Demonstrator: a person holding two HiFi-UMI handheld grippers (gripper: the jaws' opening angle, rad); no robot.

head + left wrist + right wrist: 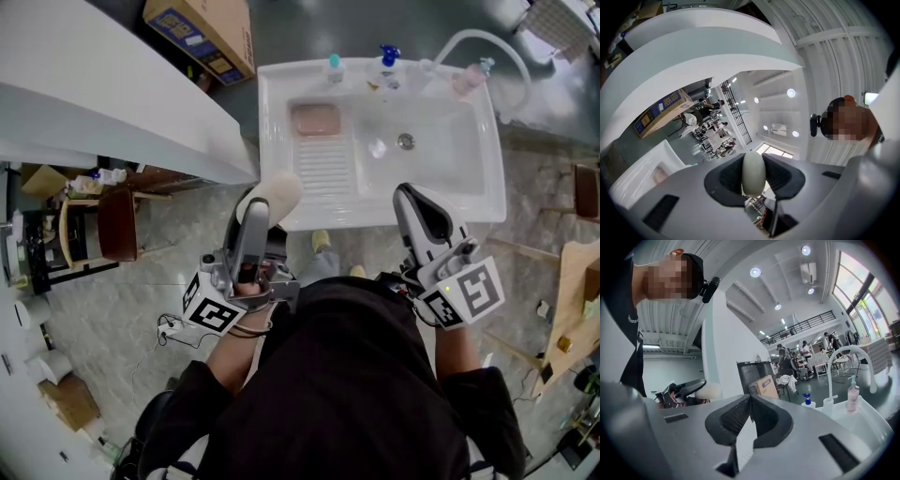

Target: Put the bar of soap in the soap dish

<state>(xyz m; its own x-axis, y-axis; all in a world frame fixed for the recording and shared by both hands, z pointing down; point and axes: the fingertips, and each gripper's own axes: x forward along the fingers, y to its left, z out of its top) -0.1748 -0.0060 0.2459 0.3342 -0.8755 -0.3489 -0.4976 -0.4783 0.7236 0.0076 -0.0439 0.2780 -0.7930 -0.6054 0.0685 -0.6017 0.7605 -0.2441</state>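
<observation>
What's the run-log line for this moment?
left gripper: shut on cream oval soap bar | right gripper: shut, empty | pink soap dish: in white sink

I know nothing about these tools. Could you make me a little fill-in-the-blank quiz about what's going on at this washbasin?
1. The left gripper is shut on a pale bar of ____.
2. The right gripper has its jaws together and holds ____.
3. The pink soap dish sits inside the white ____.
4. The pump bottle on the back rim has a ____ top.

Missing words: soap; nothing; sink; blue.
</observation>
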